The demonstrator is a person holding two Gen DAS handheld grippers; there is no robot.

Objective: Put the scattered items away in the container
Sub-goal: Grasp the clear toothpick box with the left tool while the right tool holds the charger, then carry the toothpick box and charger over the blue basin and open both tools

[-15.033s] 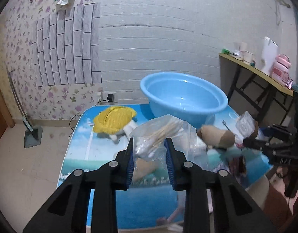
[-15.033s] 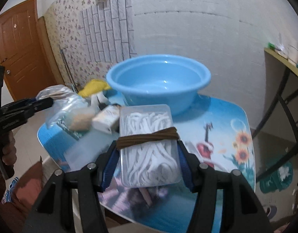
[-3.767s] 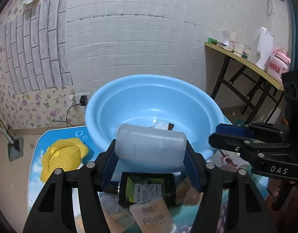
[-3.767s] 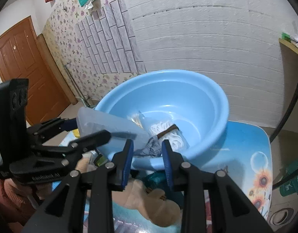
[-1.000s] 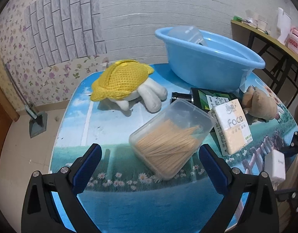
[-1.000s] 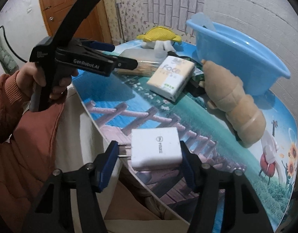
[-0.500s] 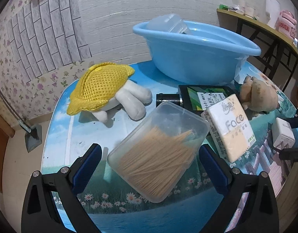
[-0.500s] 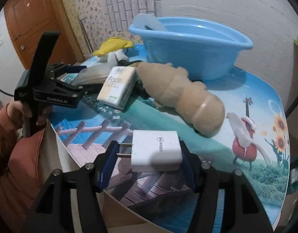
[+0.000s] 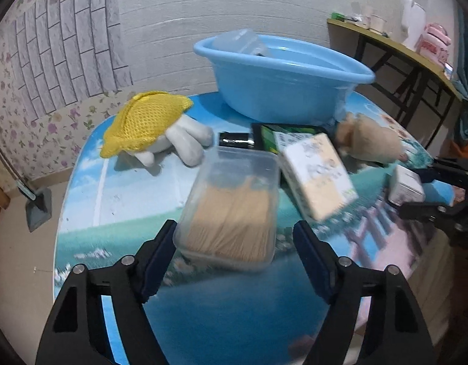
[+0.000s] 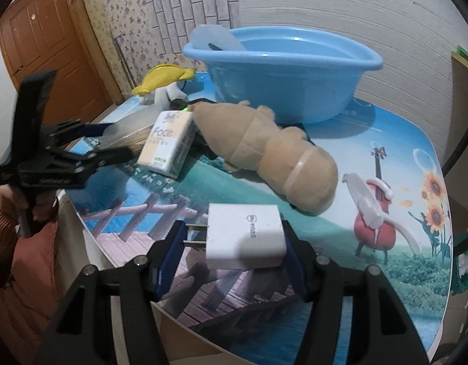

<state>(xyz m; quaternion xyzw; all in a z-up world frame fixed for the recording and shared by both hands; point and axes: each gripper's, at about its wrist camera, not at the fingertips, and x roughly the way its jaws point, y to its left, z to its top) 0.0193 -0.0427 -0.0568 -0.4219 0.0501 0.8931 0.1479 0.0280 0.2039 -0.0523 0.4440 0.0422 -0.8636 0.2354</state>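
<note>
Now, through the left wrist view, your left gripper (image 9: 234, 252) has its fingers closing around the clear box of toothpicks (image 9: 234, 203) on the counter (image 9: 112, 200), not yet pressing it; the box sits askew to them, so it could twist or skid into the tissue pack (image 9: 317, 175) just beside it. In the right wrist view, your right gripper (image 10: 234, 255) is clamped on the white charger (image 10: 244, 235), prongs toward one finger, with the blue basin (image 10: 282, 73) well beyond the plush toy (image 10: 267, 155); carried low, the charger could clip the toy or the basin's rim.

Light blue basin (image 9: 282, 91), yellow mesh toy (image 9: 145, 121), tan plush (image 10: 264, 149), white charger (image 10: 244, 235), scenic-print blue table (image 9: 112, 194).
</note>
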